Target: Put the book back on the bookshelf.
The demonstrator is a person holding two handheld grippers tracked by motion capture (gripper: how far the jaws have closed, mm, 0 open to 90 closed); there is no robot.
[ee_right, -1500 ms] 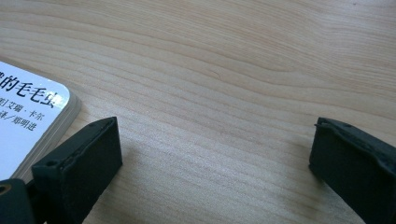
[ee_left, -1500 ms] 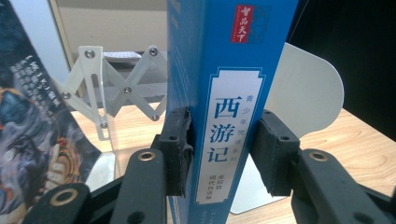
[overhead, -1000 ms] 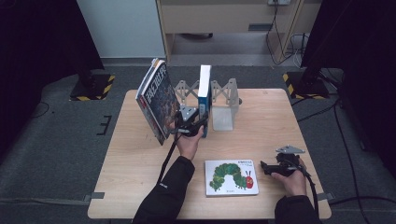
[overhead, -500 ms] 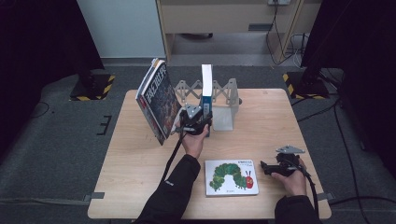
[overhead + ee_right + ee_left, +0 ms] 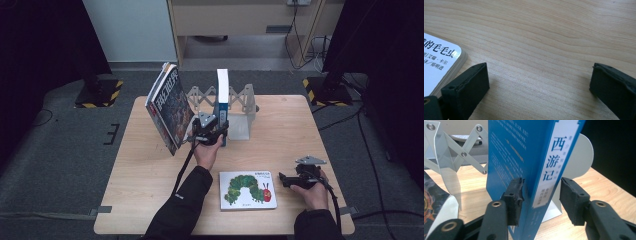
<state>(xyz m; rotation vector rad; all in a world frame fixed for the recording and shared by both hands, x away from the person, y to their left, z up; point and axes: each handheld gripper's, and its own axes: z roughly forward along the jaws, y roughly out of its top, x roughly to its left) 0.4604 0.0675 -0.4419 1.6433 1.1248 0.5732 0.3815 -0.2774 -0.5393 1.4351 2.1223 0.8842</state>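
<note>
My left tongs [image 5: 541,195] stood at the blue book [image 5: 524,165], low on its spine edge, with one jaw on each side of it. The left rubber pad [image 5: 514,195] touched the glossy blue cover, while the right pad [image 5: 571,200] was a little apart from the white spine label, so the tongs were narrow around the book but not fully pressed on it. The pads were black, blocky and a bit rough, with small screw holes. The blue book [image 5: 222,100] stood upright on the wooden bench [image 5: 300,125], in the grey metal book stand [image 5: 240,112], which had thin flat plates, a rounded end plate and a scissor-like folding back joined with rivets. I counted three books: the blue one, a thick dark book [image 5: 169,107] that leaned tilted at the left end of the stand, and a flat picture book [image 5: 247,190] with a white cover and a green caterpillar, lying near the front edge of the bench. My right tongs [image 5: 539,87] rested low above the pale, fine-grained wood with the jaws wide and nothing between them; the rounded corner of the picture book [image 5: 439,65], made of thick board pages, lay just beside its left jaw.
</note>
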